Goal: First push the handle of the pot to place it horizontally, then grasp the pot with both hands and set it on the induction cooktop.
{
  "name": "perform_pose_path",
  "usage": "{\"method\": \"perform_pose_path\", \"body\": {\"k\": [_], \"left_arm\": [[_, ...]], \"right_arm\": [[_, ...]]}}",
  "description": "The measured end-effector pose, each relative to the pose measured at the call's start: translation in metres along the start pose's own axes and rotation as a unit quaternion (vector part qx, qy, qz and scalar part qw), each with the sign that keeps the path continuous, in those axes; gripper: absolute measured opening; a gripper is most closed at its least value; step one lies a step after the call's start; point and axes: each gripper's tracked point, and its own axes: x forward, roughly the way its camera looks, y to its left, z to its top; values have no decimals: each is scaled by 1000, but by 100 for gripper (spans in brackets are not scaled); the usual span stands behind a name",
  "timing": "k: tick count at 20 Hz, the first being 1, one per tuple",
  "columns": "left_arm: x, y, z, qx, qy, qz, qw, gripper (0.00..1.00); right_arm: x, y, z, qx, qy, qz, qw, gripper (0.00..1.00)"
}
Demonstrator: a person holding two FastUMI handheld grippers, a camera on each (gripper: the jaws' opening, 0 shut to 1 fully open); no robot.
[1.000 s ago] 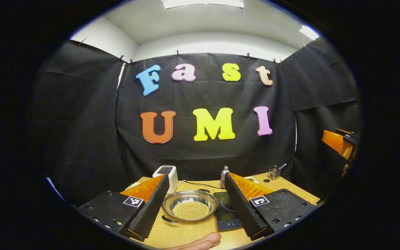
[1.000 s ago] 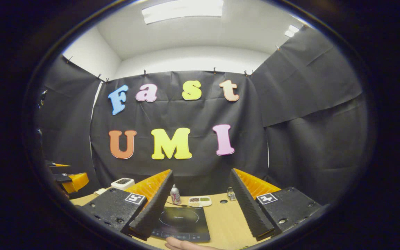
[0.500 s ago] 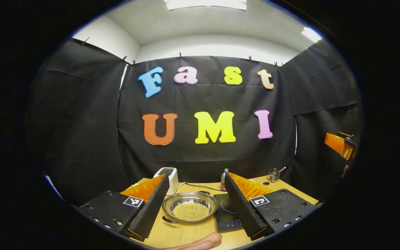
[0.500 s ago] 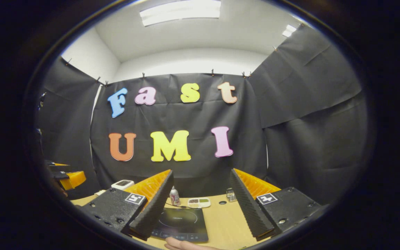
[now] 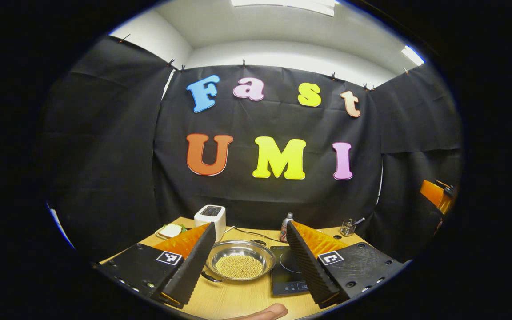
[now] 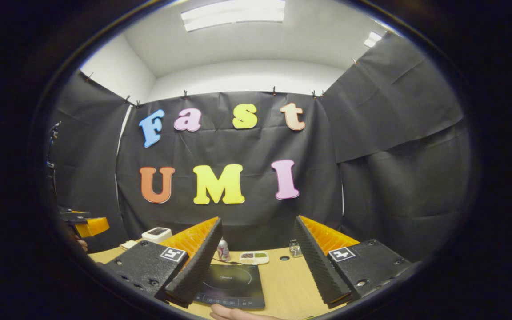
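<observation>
A shallow metal pot [image 5: 240, 266] with yellow beans sits on the wooden table [image 5: 234, 300]. One dark handle [image 5: 210, 278] points near-left, the other [image 5: 260, 242] far-right. The black induction cooktop [image 5: 286, 272] lies just right of it. My left gripper [image 5: 250, 226] hovers open, short of the pot, which shows between its fingers. The right gripper [image 6: 258, 219] is open above the table's near edge, with the cooktop [image 6: 231, 284] ahead beside its left finger. Each gripper shows at the other view's edge: the right one [image 5: 436, 195], the left one [image 6: 85, 226].
At the table's back stand a white toaster [image 5: 210, 216], a small bottle [image 5: 286, 224], a glass holder [image 5: 347, 228] and a plate of food [image 5: 170, 230]. A divided snack dish [image 6: 254, 257] lies behind the cooktop. A person's finger [image 5: 265, 312] rests at the near edge.
The left gripper's view has shifted slightly, bringing the toaster and plate more into sight; the pot has not moved. The right gripper has hardly moved. Both stay open.
</observation>
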Motion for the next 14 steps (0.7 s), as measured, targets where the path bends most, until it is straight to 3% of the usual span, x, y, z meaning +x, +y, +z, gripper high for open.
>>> {"method": "perform_pose_path", "body": {"k": [1, 3, 4, 6, 7, 9, 10, 14], "left_arm": [[2, 0, -4, -7, 10, -4, 1000, 94], [8, -8, -16, -15, 35, -26, 999, 82], [12, -6, -22, -13, 46, -30, 998, 71], [19, 0, -27, -1, 52, -28, 998, 40], [24, 0, -36, 1, 58, -27, 998, 36], [33, 1, -52, -1, 78, -27, 997, 7], [38, 5, -62, 3, 87, -20, 996, 0], [62, 18, -106, 23, 134, -17, 991, 0]], "right_arm": [[0, 0, -2, -1, 1, 1, 1000, 100], [-1, -1, -1, -2, 0, -1, 1000, 100], [0, -2, 0, -2, -2, -1, 1000, 100], [-1, -1, -1, -2, -3, -1, 1000, 100], [0, -2, -2, -1, -3, -1, 1000, 100], [0, -2, -4, 1, -1, -1, 1000, 100], [0, -2, -4, 2, 0, 0, 1000, 100], [2, -4, -10, 2, 1, -1, 1000, 100]]}}
